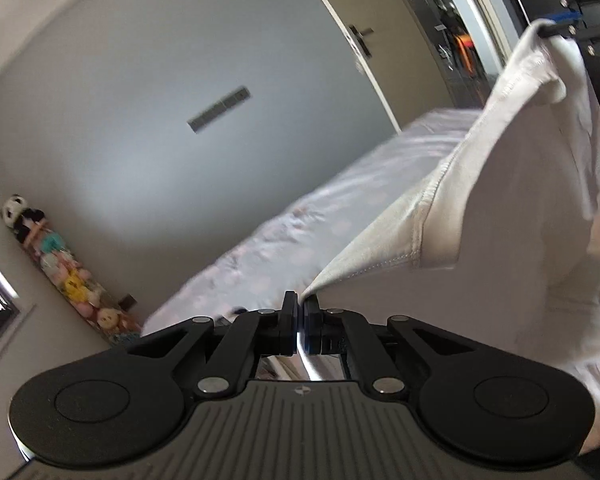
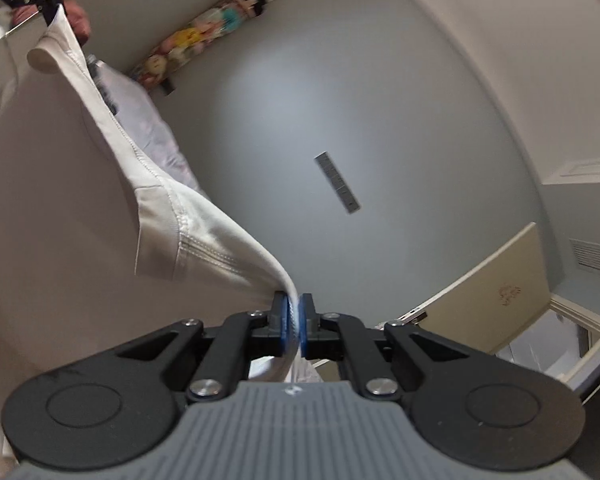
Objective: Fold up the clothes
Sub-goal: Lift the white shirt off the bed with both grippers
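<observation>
Nearest the viewer, at the left gripper [image 1: 299,312], the jaws were clenched on a corner of the white garment [image 1: 500,200], with cloth pinched thin between the pads. At the right gripper [image 2: 296,316], the jaws were likewise clenched on the opposite corner, a fold of fabric visibly squeezed between the blue pads [image 2: 285,320]. Neither jaw pair showed a gap beyond the thickness of the cloth.

Between the two grippers, the garment hung in the air, clear of the bed [image 1: 300,220], its stitched hem running as a taut line from one grip to the other. That hem formed the long axis; the body of the garment dropped below it. Each gripper held one end, so neither hand was nearer the work than the other. In my judgement, the coming move turns on keeping that edge level and stretched while the cloth is laid down on the bed.

Beyond the garment lay the bed in pale patterned sheets. Farther off stood a plain grey wall [image 2: 380,120], a hanging strip of soft toys [image 1: 60,264] and a door [image 1: 380,40].
</observation>
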